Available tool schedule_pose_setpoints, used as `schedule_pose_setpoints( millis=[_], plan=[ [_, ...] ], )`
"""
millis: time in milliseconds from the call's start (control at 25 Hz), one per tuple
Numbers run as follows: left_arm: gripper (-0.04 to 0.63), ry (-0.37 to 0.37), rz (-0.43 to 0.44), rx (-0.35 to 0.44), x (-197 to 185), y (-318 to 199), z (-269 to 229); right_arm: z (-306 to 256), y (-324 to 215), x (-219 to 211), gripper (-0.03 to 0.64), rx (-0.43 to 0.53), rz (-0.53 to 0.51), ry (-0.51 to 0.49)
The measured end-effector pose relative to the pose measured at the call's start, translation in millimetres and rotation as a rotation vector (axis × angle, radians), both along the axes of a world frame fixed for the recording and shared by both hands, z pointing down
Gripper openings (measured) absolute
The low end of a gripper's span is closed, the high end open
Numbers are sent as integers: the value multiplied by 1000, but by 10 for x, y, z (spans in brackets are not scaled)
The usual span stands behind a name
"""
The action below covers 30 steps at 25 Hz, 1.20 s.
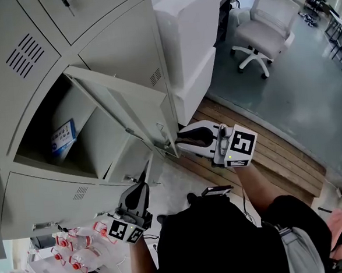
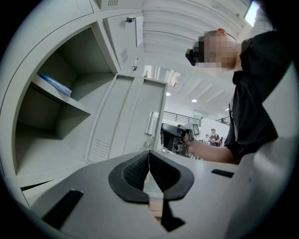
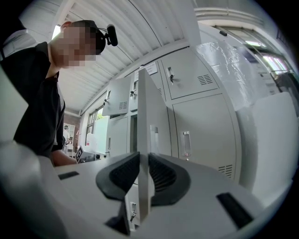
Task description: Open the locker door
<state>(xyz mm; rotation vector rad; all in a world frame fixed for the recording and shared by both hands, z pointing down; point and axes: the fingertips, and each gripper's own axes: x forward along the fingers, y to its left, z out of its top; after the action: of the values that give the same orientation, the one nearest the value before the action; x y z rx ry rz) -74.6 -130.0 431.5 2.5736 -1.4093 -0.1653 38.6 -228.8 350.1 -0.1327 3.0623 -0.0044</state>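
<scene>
Step in hand: the swing. The pale grey sheet-metal locker door (image 1: 119, 110) stands well out from its frame with the compartment exposed, so the task looks mostly done; poss. only the last bit of swing is left.

The right gripper (image 1: 180, 143) is clamped on the door's free edge, by the latch. In the right gripper view the thin panel edge (image 3: 142, 116) runs straight btwn the black ribbed pads, which press on it. The left gripper (image 1: 142, 184) hangs below the door, clear of it, jaws together w/ nothing in them.

Next move, my guess: carry the edge round its arc about the hinge, wrist turning w/ the panel so the thin edge doesn't twist out of the pads, then let go.

Edges & room:
- The door's lower corner is just above the left gripper, so keep that one low.
- The closed grey neighbour lockers (image 1: 124, 49) behind the door prob. set the stop for a full swing.
- In front of the door there's brown wooden planking (image 1: 277, 149), then open floor.
- The white swivel office chair (image 1: 265, 24) is well beyond the door, no obstacle.
- The blue-and-white packet (image 1: 63, 137) lies inside the compartment, out of the door's path.
</scene>
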Motion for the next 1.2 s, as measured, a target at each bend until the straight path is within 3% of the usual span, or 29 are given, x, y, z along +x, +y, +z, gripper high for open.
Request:
schedule_pose_setpoints(
  millis=[680,1200],
  plan=[
    [17,4,-4,-8,45,2,20,9,-364,215,72,-29,80,-23],
    [17,-4,-8,-6,66,0,8,5,-686,349,63,-38,212,-8]
  ],
)
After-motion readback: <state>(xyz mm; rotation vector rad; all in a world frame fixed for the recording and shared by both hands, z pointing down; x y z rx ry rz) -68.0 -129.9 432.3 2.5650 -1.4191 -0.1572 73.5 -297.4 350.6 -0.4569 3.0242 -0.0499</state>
